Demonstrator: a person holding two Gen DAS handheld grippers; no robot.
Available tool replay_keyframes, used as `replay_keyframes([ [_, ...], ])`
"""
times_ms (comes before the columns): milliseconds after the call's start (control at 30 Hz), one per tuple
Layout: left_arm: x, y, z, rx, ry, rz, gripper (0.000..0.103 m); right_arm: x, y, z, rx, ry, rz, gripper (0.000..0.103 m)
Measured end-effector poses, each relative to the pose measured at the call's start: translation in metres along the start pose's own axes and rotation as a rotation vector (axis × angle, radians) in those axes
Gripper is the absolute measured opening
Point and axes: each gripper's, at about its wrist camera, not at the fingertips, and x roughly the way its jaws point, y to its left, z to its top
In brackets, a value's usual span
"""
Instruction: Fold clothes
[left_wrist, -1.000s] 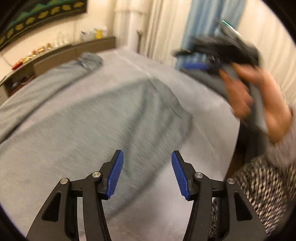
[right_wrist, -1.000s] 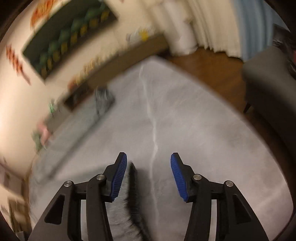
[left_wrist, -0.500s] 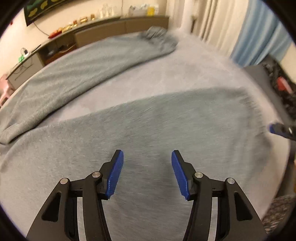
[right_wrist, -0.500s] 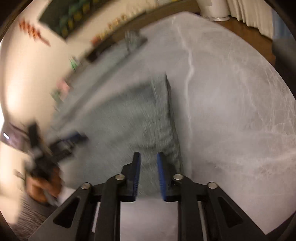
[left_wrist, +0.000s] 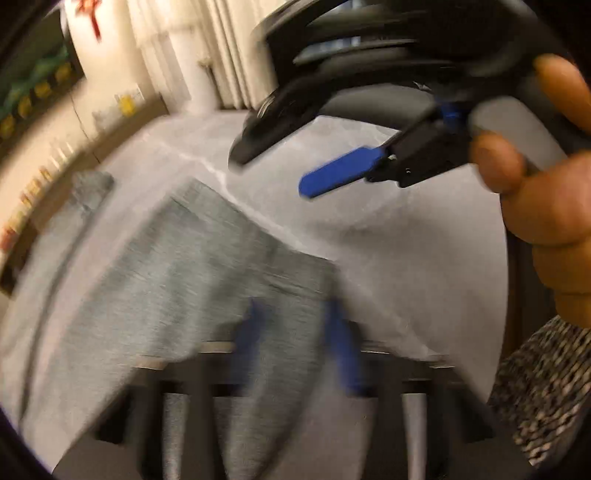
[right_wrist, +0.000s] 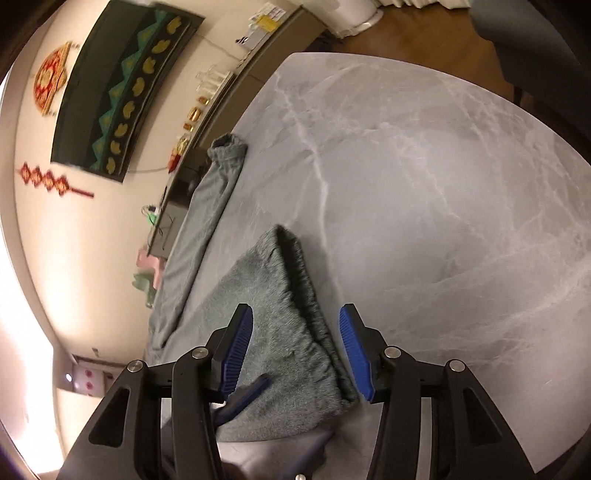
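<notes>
As the fingers of the left gripper are being drawn together, grey cloth is seen between them. The picture is smeared, but a gap is still shown and no firm pinch can be made out. In the right wrist view, one blue finger of this gripper is laid on top of the near corner of the grey trousers and the other is seen at the edge below it.

The fingers of the right gripper are being spread. They are held apart on either side of the gathered waistband, and nothing is gripped by them.

The trousers are spread flat on the marble table, with one leg stretched away towards the sideboard.

A handover at the waistband corner is suggested. The fold is judged to be only at its start, since no layer has yet been turned over.

Half a second earlier, the right fingers were almost closed over the waistband, while the left fingers were held wide above the middle of the cloth. The left gripper has since been swung across to the corner beside the right hand.
</notes>
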Motion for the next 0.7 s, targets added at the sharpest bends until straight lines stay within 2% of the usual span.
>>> replay_keyframes([
  [33, 0.001, 0.012, 0.003, -0.04, -0.009, -0.015, 0.011, -0.004, -0.003, 0.001, 0.023, -0.013, 0.032, 0.051],
  [100, -0.005, 0.042, 0.005, -0.15, -0.044, -0.107, 0.01, -0.012, -0.008, 0.003, 0.069, -0.042, 0.1, 0.051],
  [233, -0.035, 0.13, -0.004, -0.528, -0.199, -0.358, 0.008, -0.028, -0.013, 0.011, 0.137, -0.125, 0.22, 0.051],
  [300, -0.051, 0.175, -0.013, -0.712, -0.282, -0.474, 0.008, -0.028, -0.011, 0.013, 0.145, -0.122, 0.245, 0.053],
  [367, -0.064, 0.203, -0.023, -0.833, -0.341, -0.557, 0.008, -0.017, -0.003, 0.012, 0.132, -0.075, 0.249, 0.056],
  [433, -0.072, 0.216, -0.026, -0.867, -0.367, -0.568, 0.008, 0.004, 0.007, 0.012, 0.117, -0.002, 0.262, 0.056],
  [533, -0.079, 0.224, -0.019, -0.867, -0.378, -0.564, 0.008, 0.041, 0.021, 0.013, 0.147, 0.087, 0.327, 0.059],
  [633, -0.081, 0.208, -0.016, -0.824, -0.356, -0.568, 0.008, 0.079, 0.036, 0.014, 0.178, 0.175, 0.393, 0.067],
  [700, -0.081, 0.181, -0.023, -0.787, -0.316, -0.574, 0.008, 0.097, 0.043, 0.017, 0.205, 0.203, 0.411, 0.068],
])
